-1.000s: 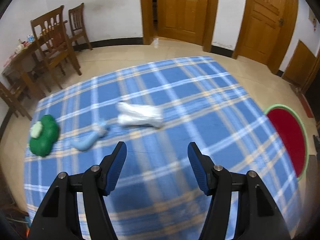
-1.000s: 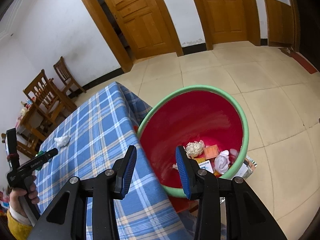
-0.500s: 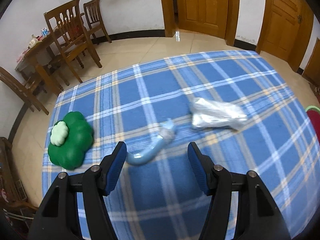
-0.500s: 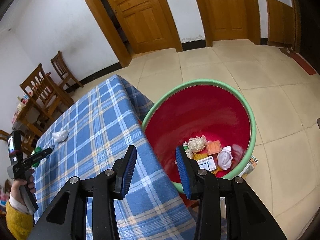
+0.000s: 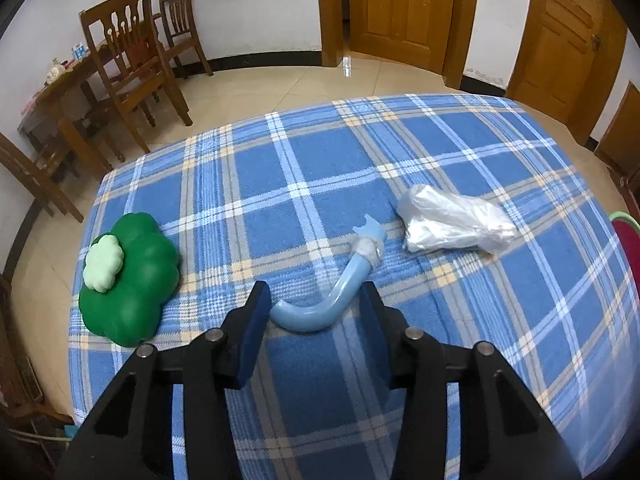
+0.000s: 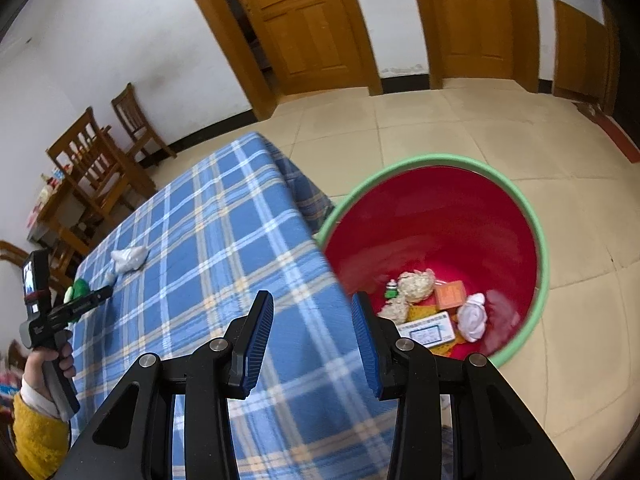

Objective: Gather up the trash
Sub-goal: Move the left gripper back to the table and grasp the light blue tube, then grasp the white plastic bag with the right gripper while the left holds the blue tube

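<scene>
— How far along?
— Bin [image 6: 536, 240] already holds scraps. My left jaws [image 5: 314, 312] have just been closing around the blue tube [image 5: 320, 312] on the worktop [image 5: 320, 168] (not yet pinching); bag [image 5: 452, 224] waits. Right jaws [image 6: 312, 320] gape, empty.

Even, soft indoor light fills both views. The glossy beige floor tiles [image 5: 344, 74] show glare by the far wooden door [image 5: 394, 8]. Strong fisheye bending curves walls and darkens corners. The red bucket with a green rim [image 6: 536, 240] is motion-blurred.
</scene>
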